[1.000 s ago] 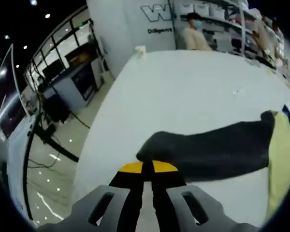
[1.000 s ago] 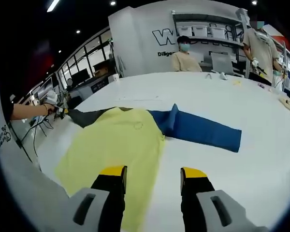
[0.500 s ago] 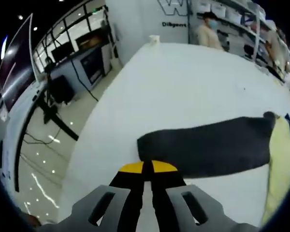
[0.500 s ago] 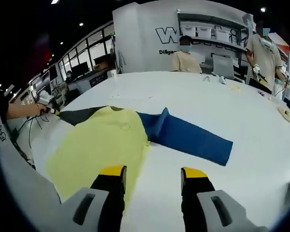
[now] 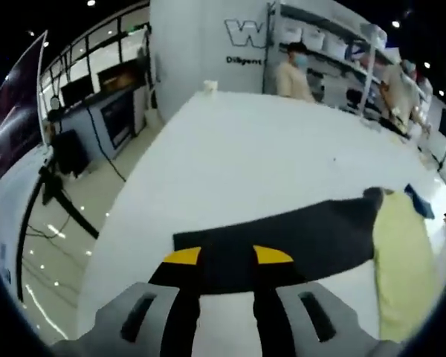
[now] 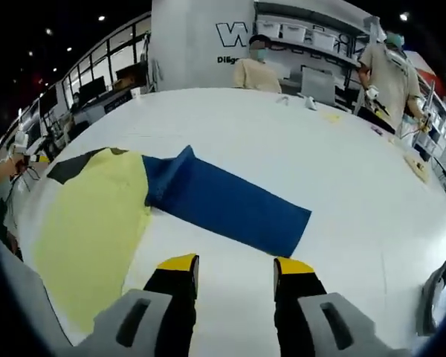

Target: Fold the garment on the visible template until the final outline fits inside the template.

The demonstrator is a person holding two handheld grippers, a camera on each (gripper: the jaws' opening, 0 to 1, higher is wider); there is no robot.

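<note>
Having parted since half a second ago, the left gripper point(image 5: 218, 258) now holds its yellow-tipped jaws apart with nothing between them, where before they were pressed together at the cuff of the dark grey sleeve point(image 5: 282, 239). That sleeve lies flat on the white table point(image 5: 245, 156) just ahead of the jaws, its cuff end squared off and spread rather than bunched as it was a second ago. It runs off to the right and meets the pale yellow body point(image 5: 403, 268) of the garment.

The right gripper point(image 6: 235, 264) has its jaws apart as before, gripping nothing. Its view has swung, so the blue sleeve point(image 6: 223, 201) sits straight ahead of the jaws, stretched diagonally with a raised fold where it joins the yellow body point(image 6: 89, 223), which lies ahead and to the left. The dark sleeve's edge point(image 6: 73, 165) peeks out beyond the yellow.

Beyond the table's far edge a masked person point(image 6: 256, 68) sits by a white wall with lettering; another person point(image 6: 386, 71) stands to the far right near shelving point(image 6: 312, 33). Small items point(image 6: 306, 102) lie on the far side of the table.
</note>
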